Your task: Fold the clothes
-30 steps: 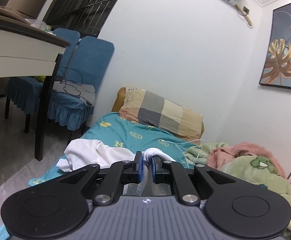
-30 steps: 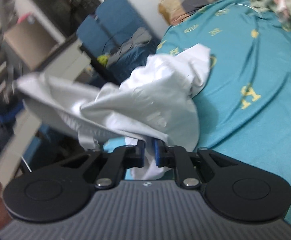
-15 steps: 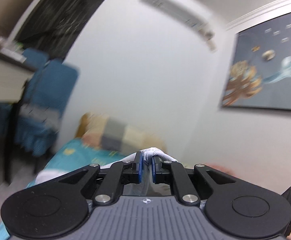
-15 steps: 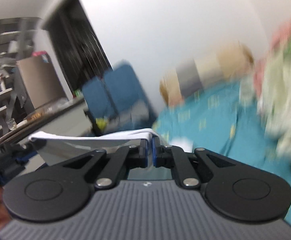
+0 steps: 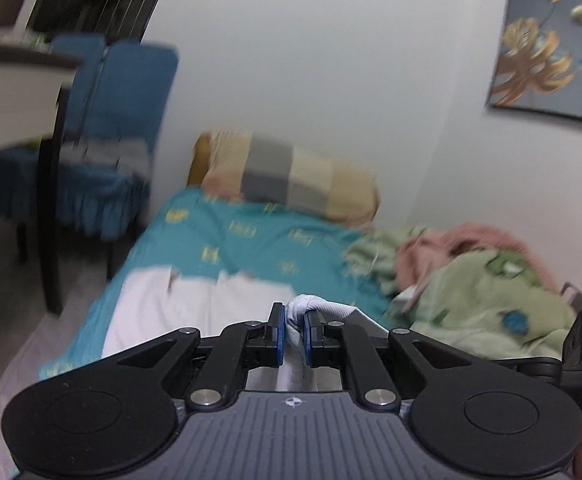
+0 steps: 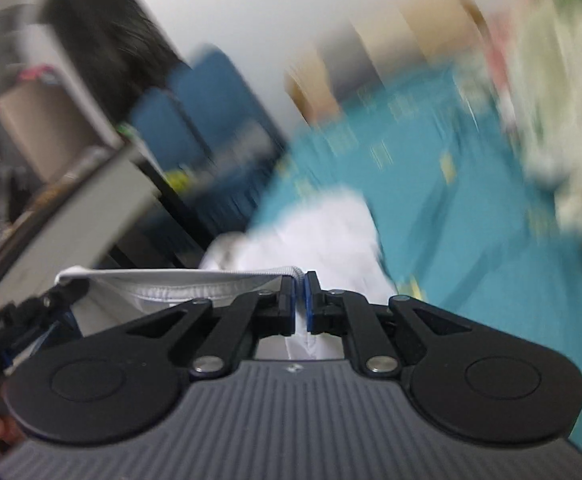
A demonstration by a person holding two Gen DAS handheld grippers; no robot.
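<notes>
Left wrist view: white garment (image 5: 195, 304), one item, hem bunched between the blue pads of the left gripper (image 5: 291, 330), jaws nearly shut and clamped on the cloth. The rest of the garment lies spread on the teal bedsheet (image 5: 251, 240) just ahead of that gripper.

Right wrist view: same garment (image 6: 331, 236), a ribbed edge (image 6: 179, 274) stretched taut from the right gripper (image 6: 299, 304) across to the left gripper (image 6: 31, 312); right jaws all but closed, pinching the cloth between the pads.

Step in hand, as judged: spreading, with the garment held by one edge at two points and laid out over the sheet, no fold made yet. Next move calls for lowering the held edge flat and even, both grips kept firm, so no crease is trapped.

Surroundings, by the bedsheet: checked pillow (image 5: 291, 178) at its far end; green and pink blankets (image 5: 483, 280) heaped on its right; blue chairs (image 5: 111, 120) and a table (image 5: 15, 92) beside its left edge; picture (image 5: 551, 40) on the wall above the blankets.
</notes>
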